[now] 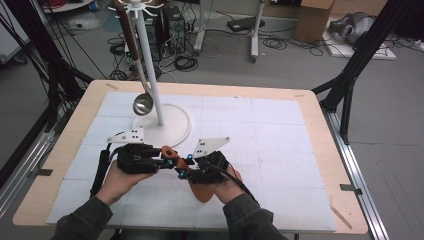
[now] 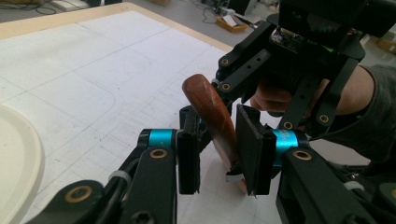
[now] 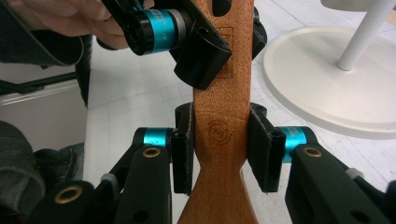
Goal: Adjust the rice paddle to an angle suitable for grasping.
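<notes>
Meeting mid-table, left gripper (image 1: pixel 167 162) and right gripper (image 1: pixel 184 167) both clamping wooden spatula (image 3: pixel 219 140)

You are working in a lab. Cables (image 1: pixel 182 62) sprawl across the grey floor (image 1: pixel 280 70). Black rig struts (image 1: pixel 357 60) flank your desk (image 1: pixel 310 107).

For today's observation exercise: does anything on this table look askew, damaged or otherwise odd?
Nothing looks damaged or spilled. The wooden spatula is held off the table between both tongs, left and right. A ladle hangs slanted from the white stand.
</notes>
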`<state>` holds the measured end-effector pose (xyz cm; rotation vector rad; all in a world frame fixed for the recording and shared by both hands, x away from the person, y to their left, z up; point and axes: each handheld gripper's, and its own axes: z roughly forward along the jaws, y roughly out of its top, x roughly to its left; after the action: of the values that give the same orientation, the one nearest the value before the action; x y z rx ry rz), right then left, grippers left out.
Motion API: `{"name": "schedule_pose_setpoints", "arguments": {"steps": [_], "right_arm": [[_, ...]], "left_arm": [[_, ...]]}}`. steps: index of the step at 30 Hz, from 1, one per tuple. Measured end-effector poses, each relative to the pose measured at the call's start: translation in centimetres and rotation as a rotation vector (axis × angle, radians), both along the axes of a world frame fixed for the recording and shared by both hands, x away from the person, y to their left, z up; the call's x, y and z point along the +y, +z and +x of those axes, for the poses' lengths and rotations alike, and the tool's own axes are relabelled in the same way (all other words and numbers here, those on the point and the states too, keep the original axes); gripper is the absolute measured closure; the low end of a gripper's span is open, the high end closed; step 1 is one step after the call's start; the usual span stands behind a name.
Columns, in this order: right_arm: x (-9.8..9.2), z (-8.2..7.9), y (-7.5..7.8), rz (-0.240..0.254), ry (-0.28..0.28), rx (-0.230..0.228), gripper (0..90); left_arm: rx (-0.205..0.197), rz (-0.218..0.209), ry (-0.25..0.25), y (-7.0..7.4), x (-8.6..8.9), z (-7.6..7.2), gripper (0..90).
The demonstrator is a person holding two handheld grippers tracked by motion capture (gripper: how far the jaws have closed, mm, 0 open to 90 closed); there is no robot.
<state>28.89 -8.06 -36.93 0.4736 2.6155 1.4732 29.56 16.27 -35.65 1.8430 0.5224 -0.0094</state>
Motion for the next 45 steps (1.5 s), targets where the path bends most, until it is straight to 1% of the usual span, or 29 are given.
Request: {"name": "schedule_pose_setpoints", "arguments": {"steps": [1, 3, 5, 6, 8, 10, 12, 13, 15, 18, 20, 23, 25, 28, 30, 32, 34, 36, 38, 41, 45], "right_arm": [[-0.1, 0.0, 0.0, -0.004, 0.011, 0.009, 63.5], [-0.3, 0.2, -0.2, -0.014, 0.031, 0.025, 59.1], [-0.6, 0.4, -0.4, -0.032, 0.051, 0.042, 58.9], [-0.8, 0.5, -0.6, -0.041, 0.054, 0.049, 59.8], [-1.1, 0.6, -0.7, -0.043, 0.061, 0.06, 63.0], [-1.4, 0.6, -0.7, -0.036, 0.068, 0.065, 67.1], [-1.5, 0.7, -0.6, -0.025, 0.082, 0.07, 69.7], [-1.6, 0.8, -0.6, -0.022, 0.089, 0.076, 70.5], [-1.6, 0.8, -0.5, -0.013, 0.11, 0.068, 73.8], [-1.4, 0.7, -0.4, -0.01, 0.147, 0.045, 80.7], [-1.3, 0.7, -0.4, -0.012, 0.161, 0.038, 81.9], [-1.3, 0.6, -0.4, -0.01, 0.165, 0.041, 82.4], [-1.3, 0.6, -0.4, -0.005, 0.167, 0.053, 82.5], [-1.2, 0.6, -0.3, 0.012, 0.171, 0.045, 82.5], [-1.2, 0.6, -0.2, 0.019, 0.172, 0.051, 82.5], [-1.3, 0.5, -0.1, 0.035, 0.17, 0.055, 82.4], [-1.3, 0.6, -0.2, 0.047, 0.168, 0.055, 82.0], [-1.2, 0.5, -0.2, 0.053, 0.171, 0.061, 78.7], [-1.2, 0.6, -0.3, 0.053, 0.177, 0.076, 76.2], [-1.2, 0.6, -0.5, 0.045, 0.195, 0.08, 75.1], [-1.5, 0.5, -0.8, 0.044, 0.196, 0.077, 74.6]], "left_arm": [[0.001, -0.005, -0.015, 0.1, 0.0, 0.0, 74.1], [-0.004, -0.006, -0.022, 0.4, 0.1, -0.1, 75.9], [-0.009, -0.022, -0.034, 0.8, 0.1, -0.2, 77.9], [-0.008, -0.026, -0.036, 0.8, 0.1, -0.2, 78.9], [-0.008, -0.032, -0.04, 0.9, 0.2, -0.2, 80.0], [-0.002, -0.048, -0.05, 1.0, 0.3, -0.1, 81.1], [-0.006, -0.057, -0.065, 1.1, 0.2, -0.2, 82.0], [-0.014, -0.053, -0.072, 1.2, 0.2, -0.2, 82.0], [-0.023, -0.05, -0.089, 1.5, 0.2, -0.1, 80.9], [-0.022, -0.057, -0.096, 1.7, 0.2, -0.1, 75.9], [-0.018, -0.058, -0.1, 1.7, 0.2, -0.1, 74.5], [-0.014, -0.055, -0.099, 1.7, 0.1, -0.1, 73.1], [-0.012, -0.042, -0.111, 1.5, 0.0, -0.1, 72.5], [-0.005, -0.012, -0.13, 1.3, -0.3, -0.1, 72.1], [0.002, -0.004, -0.14, 1.2, -0.4, -0.1, 73.1], [0.001, -0.012, -0.14, 1.2, -0.4, 0.0, 75.4], [0.01, -0.02, -0.143, 1.3, -0.3, 0.0, 76.5], [0.002, -0.019, -0.149, 1.3, -0.2, 0.0, 79.6], [-0.002, -0.009, -0.155, 1.4, -0.2, -0.1, 81.8], [-0.003, -0.005, -0.161, 1.5, -0.1, -0.2, 82.5], [-0.007, -0.03, -0.152, 1.8, 0.5, -0.1, 82.5]]}}
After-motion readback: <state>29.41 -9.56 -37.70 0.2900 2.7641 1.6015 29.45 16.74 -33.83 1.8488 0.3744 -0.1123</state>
